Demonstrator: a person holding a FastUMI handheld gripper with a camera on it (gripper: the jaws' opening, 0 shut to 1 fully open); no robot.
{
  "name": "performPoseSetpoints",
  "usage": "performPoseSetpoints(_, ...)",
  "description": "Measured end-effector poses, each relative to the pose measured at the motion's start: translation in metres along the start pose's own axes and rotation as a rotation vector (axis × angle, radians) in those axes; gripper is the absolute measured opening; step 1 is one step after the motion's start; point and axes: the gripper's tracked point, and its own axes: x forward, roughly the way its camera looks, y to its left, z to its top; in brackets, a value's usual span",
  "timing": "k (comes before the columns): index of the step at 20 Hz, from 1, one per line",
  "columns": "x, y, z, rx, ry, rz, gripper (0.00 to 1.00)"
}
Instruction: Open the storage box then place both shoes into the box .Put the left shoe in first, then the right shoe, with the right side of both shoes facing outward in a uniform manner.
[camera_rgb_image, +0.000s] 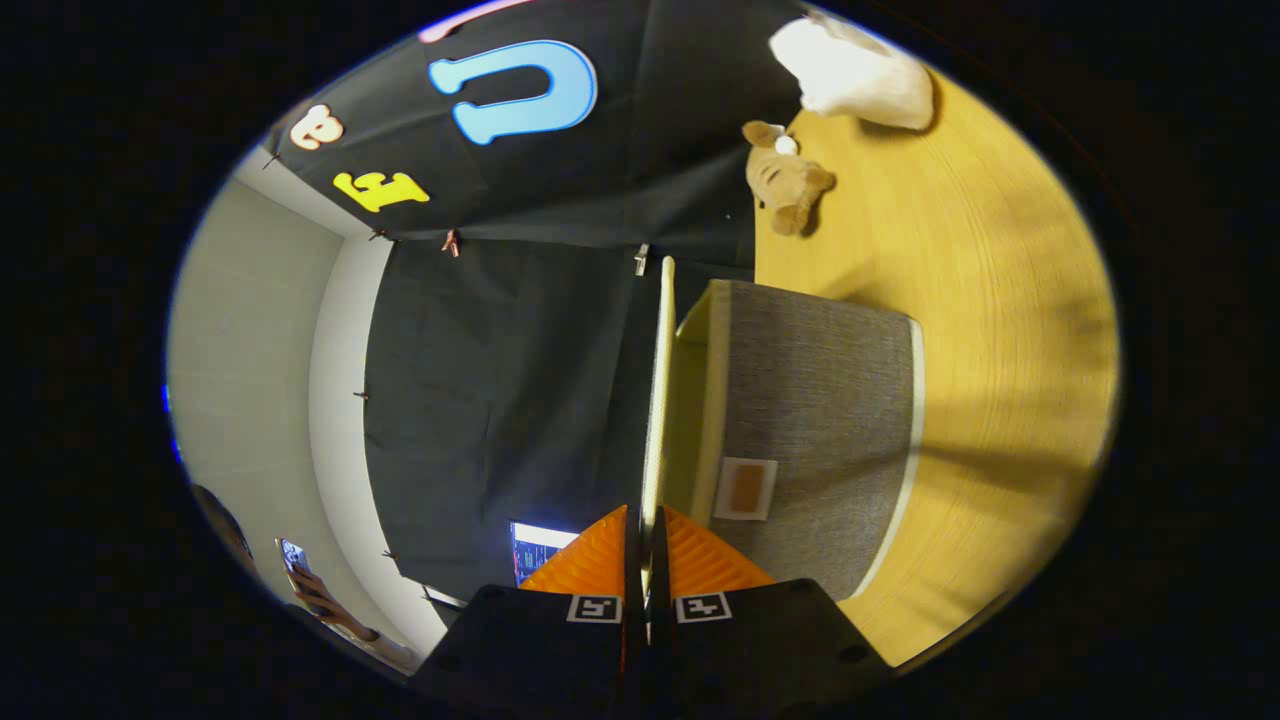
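Booth wall at left, wooden bench (1000, 300) at right, view rolled sideways.
Gripper (645, 545) is clenched on the thin lid (658, 400) of the grey storage box (810, 420), mid-bench; beyond it, two plush toys (785, 180) lie near the bench's far edge. Risk: the thin lid slipping free and dropping closed.

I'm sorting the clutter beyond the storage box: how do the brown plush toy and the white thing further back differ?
The brown plush toy is smaller and tan; the white thing is bigger and plain white. The plush toy lies nearer the grey storage box, the white thing beyond it. Both rest on the wooden table, untouched. The gripper is shut on the box's lid.
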Motion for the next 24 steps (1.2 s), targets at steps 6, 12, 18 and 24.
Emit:
performPoseSetpoints(6,0.039,0.078,0.005,-0.101,-0.046,0.013,0.05)
performPoseSetpoints(12,0.113,0.131,-0.003,-0.216,-0.040,0.014,0.05)
performPoseSetpoints(18,0.184,0.142,-0.017,-0.237,-0.030,0.004,0.05)
performPoseSetpoints(24,0.237,0.134,-0.033,-0.257,-0.010,-0.018,0.05)
